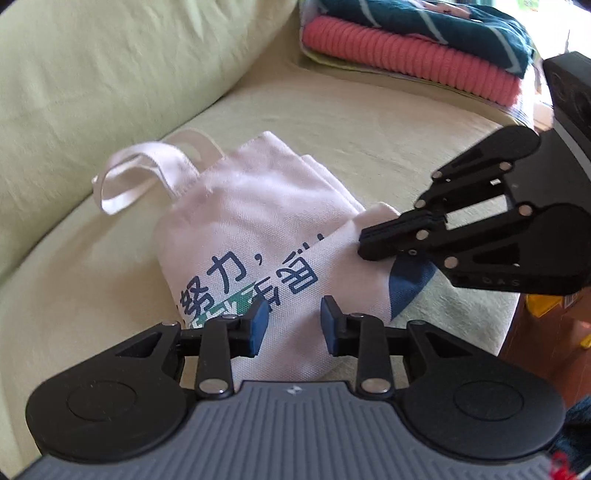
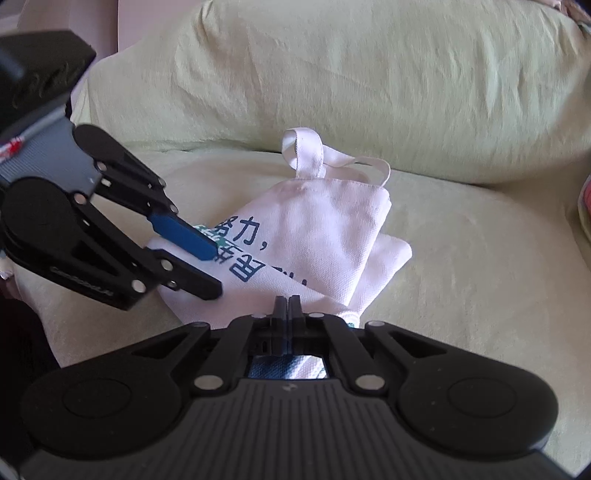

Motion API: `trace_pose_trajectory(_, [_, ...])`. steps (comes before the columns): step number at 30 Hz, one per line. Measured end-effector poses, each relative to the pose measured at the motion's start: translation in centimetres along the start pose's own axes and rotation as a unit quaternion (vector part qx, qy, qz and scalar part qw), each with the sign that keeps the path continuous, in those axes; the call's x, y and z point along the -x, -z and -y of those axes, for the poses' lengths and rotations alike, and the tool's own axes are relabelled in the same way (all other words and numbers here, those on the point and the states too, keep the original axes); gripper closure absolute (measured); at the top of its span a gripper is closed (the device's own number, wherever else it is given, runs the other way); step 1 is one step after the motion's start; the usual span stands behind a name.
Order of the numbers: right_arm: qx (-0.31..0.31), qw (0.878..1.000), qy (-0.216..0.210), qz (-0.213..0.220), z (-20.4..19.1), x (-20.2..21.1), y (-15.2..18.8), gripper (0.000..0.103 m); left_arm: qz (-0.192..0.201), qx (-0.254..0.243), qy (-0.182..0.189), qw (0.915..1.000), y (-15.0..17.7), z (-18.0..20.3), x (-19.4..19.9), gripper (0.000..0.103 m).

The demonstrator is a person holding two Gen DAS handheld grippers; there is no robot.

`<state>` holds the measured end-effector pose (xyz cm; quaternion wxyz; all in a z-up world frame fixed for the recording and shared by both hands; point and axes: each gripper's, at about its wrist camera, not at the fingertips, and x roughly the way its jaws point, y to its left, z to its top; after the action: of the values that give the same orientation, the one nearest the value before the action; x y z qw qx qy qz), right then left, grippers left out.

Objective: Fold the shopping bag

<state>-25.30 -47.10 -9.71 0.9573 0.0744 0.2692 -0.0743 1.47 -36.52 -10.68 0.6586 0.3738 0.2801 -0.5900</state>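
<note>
A white canvas shopping bag (image 1: 258, 221) with blue and green print lies partly folded on a pale green sofa seat (image 1: 369, 129); it also shows in the right wrist view (image 2: 325, 221). Its handles (image 1: 147, 166) point toward the back cushion. My left gripper (image 1: 293, 323) is open, its blue pads either side of the bag's near edge without gripping it. My right gripper (image 2: 289, 306) is shut on a raised corner of the bag. It shows from the side in the left wrist view (image 1: 369, 243). The left gripper shows in the right wrist view (image 2: 210, 269).
The sofa's back cushion (image 2: 369, 74) rises behind the bag. A stack of folded clothes, pink (image 1: 406, 59) under dark teal (image 1: 443, 26), sits on the seat at the far right. The seat's front edge drops off at the right (image 1: 509, 325).
</note>
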Motion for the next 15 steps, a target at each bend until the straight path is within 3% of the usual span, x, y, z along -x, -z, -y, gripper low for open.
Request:
trace_pose_trajectory(5, [-0.126,0.992,-0.018,0.013,2.3,2.6,-0.1,0.099,0.001,0.004,-0.004,1.0,0.0,0.1,0.0,0.065])
trace_pose_trajectory(6, [-0.137,0.99,-0.012,0.01,2.5,3.0,-0.1,0.089,0.002,0.006,-0.005,1.0,0.1,0.1,0.0,0.065])
trace_pose_trajectory(7, [-0.152,0.988,-0.001,0.0,2.7,3.4,-0.1,0.07,0.003,0.008,-0.006,0.9999,0.1,0.1,0.0,0.065])
trace_pose_trajectory(11, [-0.213,0.977,-0.001,-0.011,3.7,4.1,0.6,0.061,0.009,0.006,-0.011,0.9999,0.4,0.4,-0.1,0.065])
trace_pose_trajectory(13, [-0.235,0.972,-0.008,-0.012,4.0,3.6,0.9,0.049,0.01,0.008,-0.011,0.9999,0.4,0.3,-0.1,0.066])
trace_pose_trajectory(15, [-0.236,0.972,-0.006,-0.015,4.1,2.7,0.9,0.049,0.012,0.007,-0.014,0.9998,0.5,0.5,-0.1,0.066])
